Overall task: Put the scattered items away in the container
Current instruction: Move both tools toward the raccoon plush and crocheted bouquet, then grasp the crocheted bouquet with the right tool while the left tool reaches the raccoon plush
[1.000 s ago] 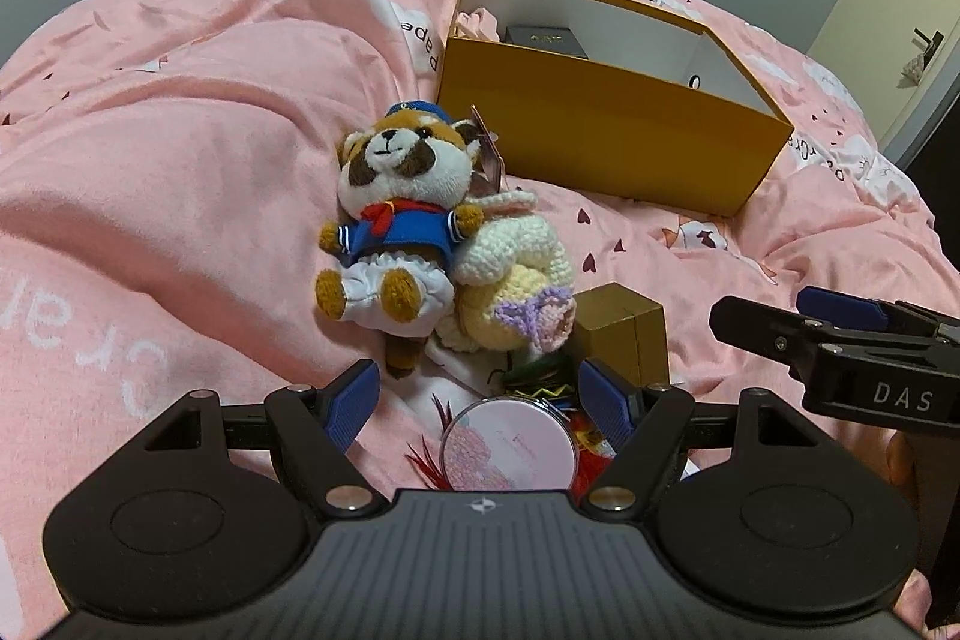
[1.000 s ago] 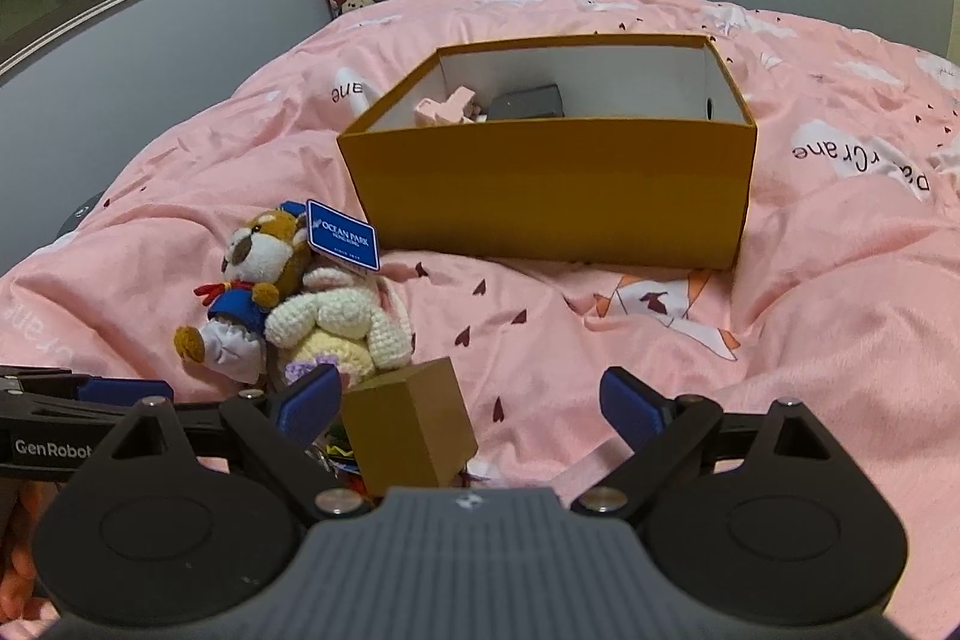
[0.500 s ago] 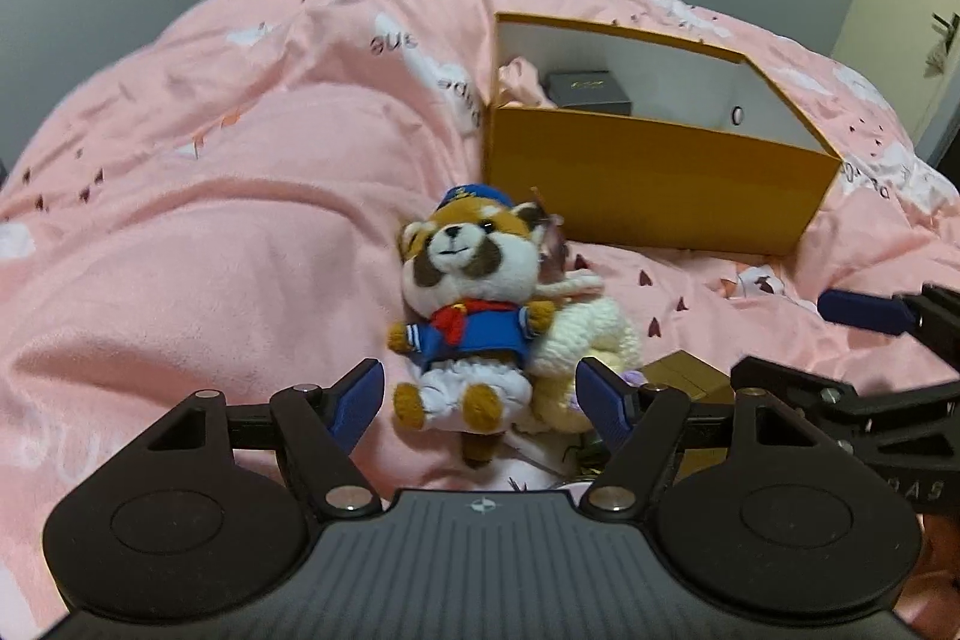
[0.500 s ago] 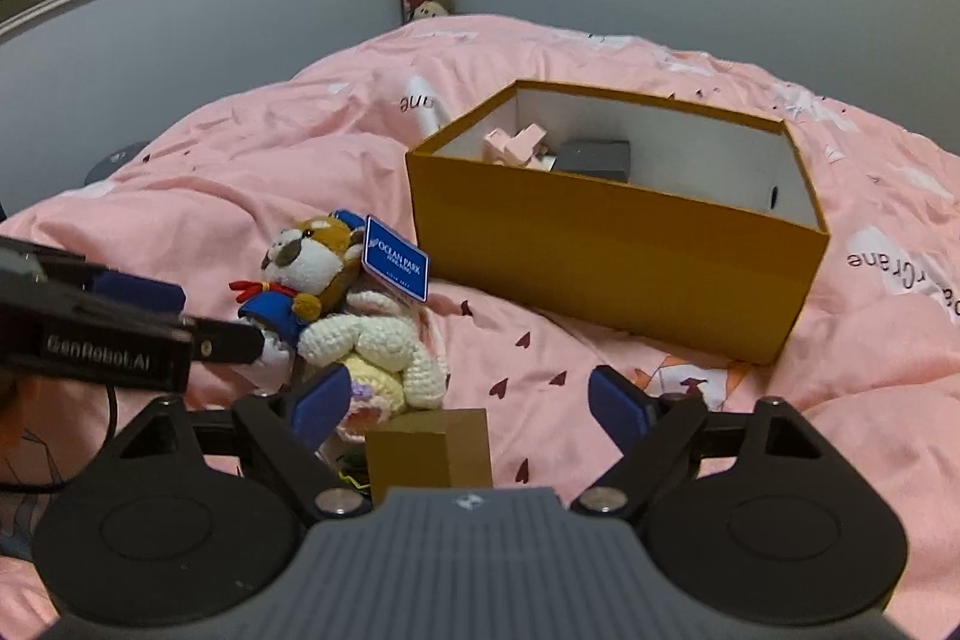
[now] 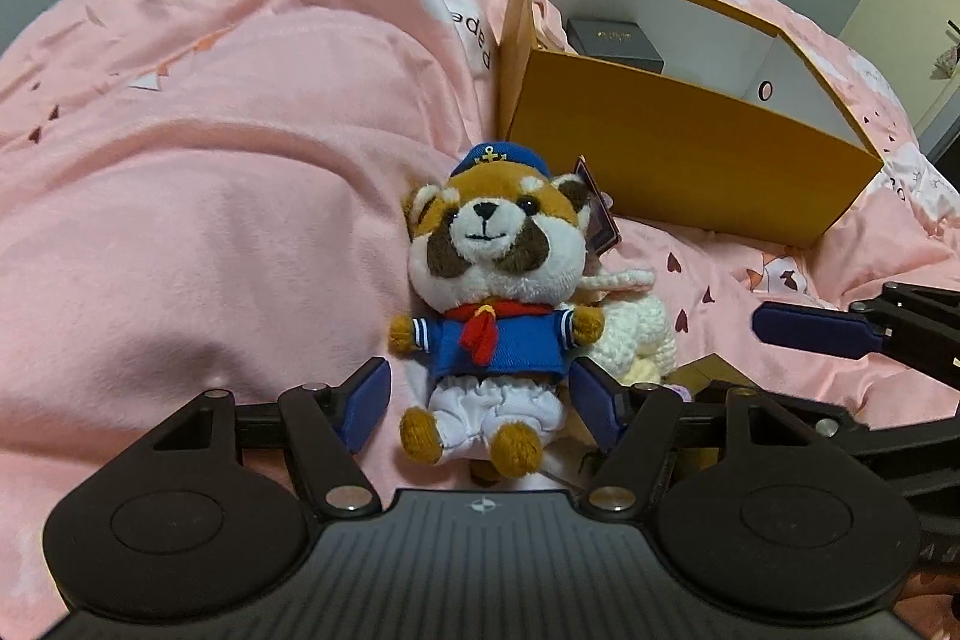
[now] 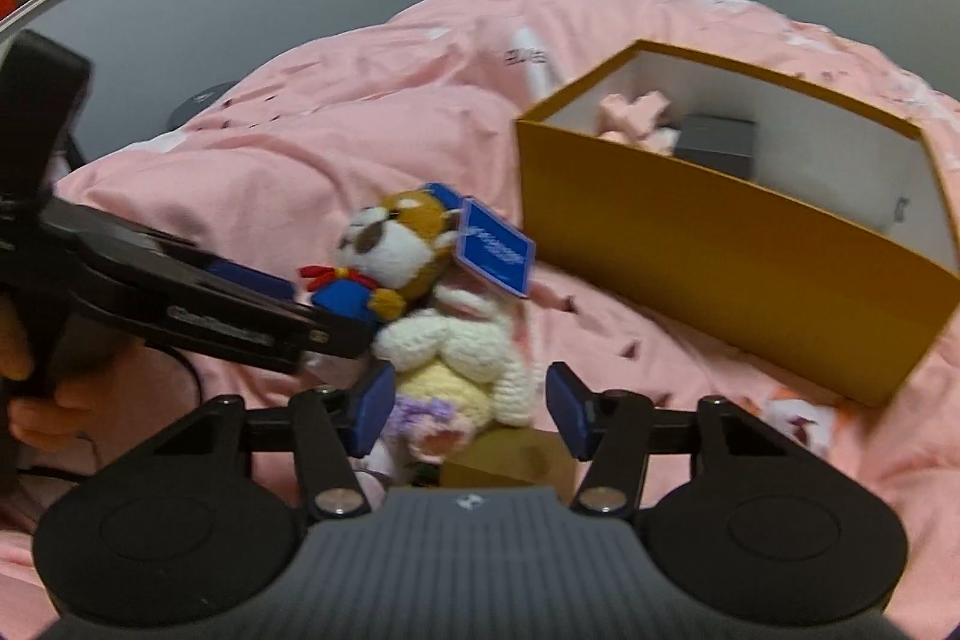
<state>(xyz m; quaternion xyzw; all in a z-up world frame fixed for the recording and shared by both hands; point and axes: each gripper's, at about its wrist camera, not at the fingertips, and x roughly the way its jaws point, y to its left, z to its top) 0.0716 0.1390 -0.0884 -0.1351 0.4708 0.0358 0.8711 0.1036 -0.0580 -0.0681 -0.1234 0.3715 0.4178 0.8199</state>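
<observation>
the left claw is spread wide, released, its blue pads either side of the sailor red panda plush at the legs, contact unclear. the right claw is likewise released, straddling the crocheted cream bunny, with a small gold box just under it at 6 o'clock. both toys lie touching on the pink duvet. farther off, at 1 o'clock, sits the open mustard cardboard box holding a black case.
</observation>
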